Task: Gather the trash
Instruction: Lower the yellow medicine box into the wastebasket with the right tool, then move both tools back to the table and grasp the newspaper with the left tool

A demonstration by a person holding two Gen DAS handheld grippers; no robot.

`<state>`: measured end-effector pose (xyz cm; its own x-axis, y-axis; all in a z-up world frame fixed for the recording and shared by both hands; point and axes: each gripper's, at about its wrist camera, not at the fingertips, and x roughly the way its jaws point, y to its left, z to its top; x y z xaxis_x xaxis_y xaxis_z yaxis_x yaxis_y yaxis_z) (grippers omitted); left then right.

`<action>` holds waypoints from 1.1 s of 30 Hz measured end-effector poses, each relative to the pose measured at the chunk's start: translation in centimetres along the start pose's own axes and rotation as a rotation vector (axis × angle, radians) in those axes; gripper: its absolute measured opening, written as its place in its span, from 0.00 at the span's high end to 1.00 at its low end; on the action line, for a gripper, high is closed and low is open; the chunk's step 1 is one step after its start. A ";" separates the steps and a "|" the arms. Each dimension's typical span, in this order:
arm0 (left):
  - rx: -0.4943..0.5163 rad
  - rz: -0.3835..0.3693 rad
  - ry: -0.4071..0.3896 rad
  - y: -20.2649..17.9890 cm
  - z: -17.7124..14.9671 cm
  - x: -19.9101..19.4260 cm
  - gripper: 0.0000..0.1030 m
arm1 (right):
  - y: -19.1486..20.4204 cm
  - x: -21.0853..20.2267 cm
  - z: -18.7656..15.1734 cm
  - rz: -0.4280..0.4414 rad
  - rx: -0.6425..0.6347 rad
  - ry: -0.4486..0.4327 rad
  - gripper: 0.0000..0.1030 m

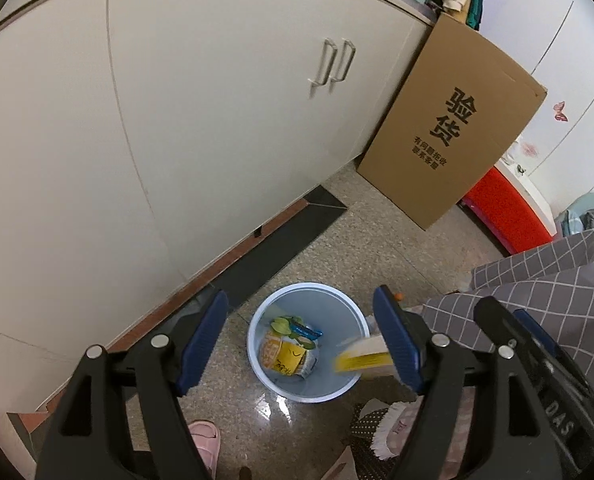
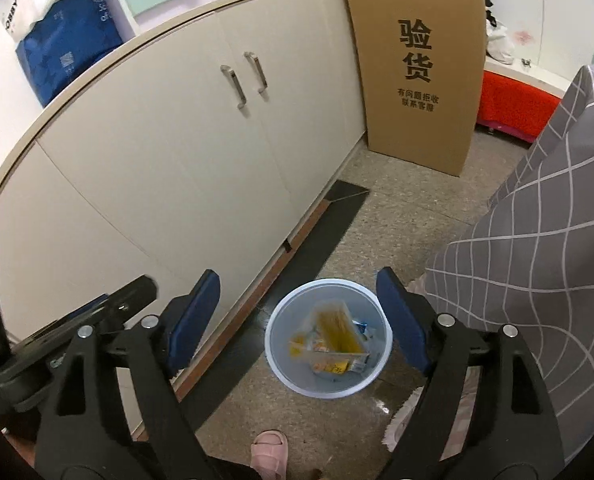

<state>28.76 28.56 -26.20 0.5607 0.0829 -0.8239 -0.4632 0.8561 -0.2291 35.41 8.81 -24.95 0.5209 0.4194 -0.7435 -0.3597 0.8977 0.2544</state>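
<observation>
A pale blue waste bin (image 1: 257,320) stands on the speckled floor and holds a yellow-labelled cup (image 1: 287,356) and green and blue wrappers. A long yellow packet (image 1: 363,358) shows blurred over the bin's right rim, free of any pad. In the right wrist view the same yellow packet (image 2: 339,330) lies tilted within the bin's (image 2: 281,316) mouth. My left gripper (image 1: 301,340) hangs open above the bin with nothing between its fingers. My right gripper (image 2: 297,320) is also open and empty above it; its black frame (image 1: 537,360) shows at the right of the left wrist view.
White cabinet doors (image 2: 177,160) run along the left, with a dark mat (image 2: 317,240) at their foot. A tall cardboard box (image 2: 417,72) leans at the far end. Grey checked cloth (image 2: 537,240) crowds the right side. A pink slipper (image 2: 269,452) is near the bottom edge.
</observation>
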 end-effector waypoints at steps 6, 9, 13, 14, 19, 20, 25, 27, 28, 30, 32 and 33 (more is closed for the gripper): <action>-0.008 -0.012 -0.007 0.1 -0.1 -1.0 0.28 | 0.1 -1.7 -0.3 -0.009 -0.020 -0.011 0.22; 0.000 -0.027 -0.015 -0.6 -0.3 -1.9 0.28 | 0.0 -2.8 -0.3 -0.023 -0.027 -0.025 0.21; 0.016 -0.052 -0.043 -1.7 -0.5 -3.9 0.28 | -0.2 -5.6 0.1 -0.041 -0.029 -0.064 0.21; 0.016 -0.060 -0.050 -1.9 -0.4 -4.4 0.28 | -0.3 -6.1 0.2 -0.039 -0.026 -0.072 0.21; 0.036 -0.094 -0.113 -3.6 -0.6 -8.2 0.26 | -1.0 -10.7 0.7 -0.018 -0.006 -0.138 0.21; 0.046 -0.104 -0.127 -4.3 -0.7 -9.1 0.26 | -1.3 -11.7 0.7 -0.016 -0.001 -0.152 0.21; 0.113 -0.147 -0.178 -8.1 -1.4 -12.8 0.24 | -3.5 -17.2 0.8 -0.013 0.039 -0.236 0.20; 0.155 -0.169 -0.188 -10.3 -2.1 -13.9 0.24 | -4.7 -19.3 0.7 -0.025 0.059 -0.267 0.18; 0.183 -0.177 -0.197 -11.8 -2.7 -14.5 0.23 | -5.8 -20.4 0.7 -0.039 0.070 -0.280 0.18; 0.226 -0.187 -0.203 -13.9 -3.5 -15.0 0.22 | -8.0 -22.4 0.4 -0.061 0.100 -0.301 0.18; 0.278 -0.196 -0.209 -16.7 -4.7 -15.6 0.21 | -10.2 -23.9 0.0 -0.091 0.128 -0.316 0.18; 0.310 -0.202 -0.211 -18.2 -5.3 -15.8 0.21 | -11.4 -24.7 -0.2 -0.105 0.145 -0.325 0.18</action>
<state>24.70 8.92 -11.76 0.7622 -0.0277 -0.6467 -0.1189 0.9761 -0.1819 26.50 -11.80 -9.63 0.7759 0.3240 -0.5412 -0.1897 0.9381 0.2897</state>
